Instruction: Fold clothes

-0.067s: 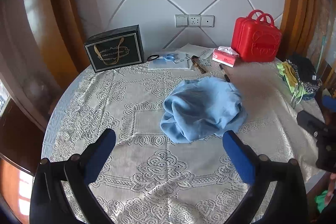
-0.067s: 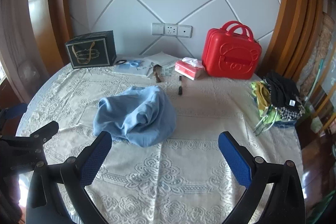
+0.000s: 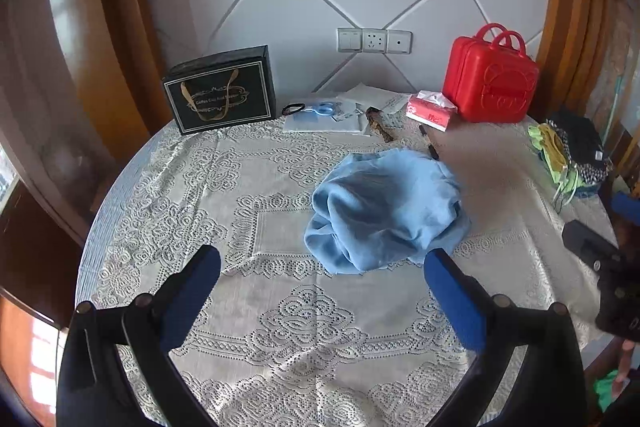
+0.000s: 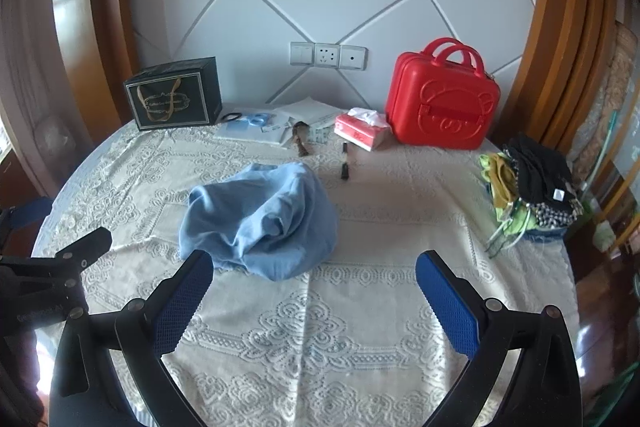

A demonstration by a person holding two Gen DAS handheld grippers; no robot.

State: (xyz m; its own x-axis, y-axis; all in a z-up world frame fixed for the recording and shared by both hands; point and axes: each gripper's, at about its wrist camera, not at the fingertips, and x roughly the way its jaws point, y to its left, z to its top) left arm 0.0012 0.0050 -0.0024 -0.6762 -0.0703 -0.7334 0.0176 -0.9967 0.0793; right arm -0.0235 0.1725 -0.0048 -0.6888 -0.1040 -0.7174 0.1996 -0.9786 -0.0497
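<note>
A crumpled light blue garment (image 3: 384, 211) (image 4: 260, 223) lies bunched in the middle of the round table with the lace cloth (image 3: 280, 327) (image 4: 380, 327). My left gripper (image 3: 320, 267) hovers above the near side of the table, open, nothing between its blue pads; the garment lies just beyond its fingertips. My right gripper (image 4: 310, 271) is open too and empty, with the garment ahead and to the left. A pile of folded clothes (image 3: 572, 151) (image 4: 528, 187) rests at the table's right edge.
Along the back stand a black gift box (image 3: 220, 95) (image 4: 176, 95), papers with blue scissors (image 3: 320, 111), a tissue pack (image 4: 360, 131), a pen (image 4: 345, 167) and a red case (image 3: 490, 79) (image 4: 444, 99). The other gripper shows at the right (image 3: 600, 259) and at the left (image 4: 52, 275).
Both views have shifted very slightly; the garment and grippers stand as before, both still open.
</note>
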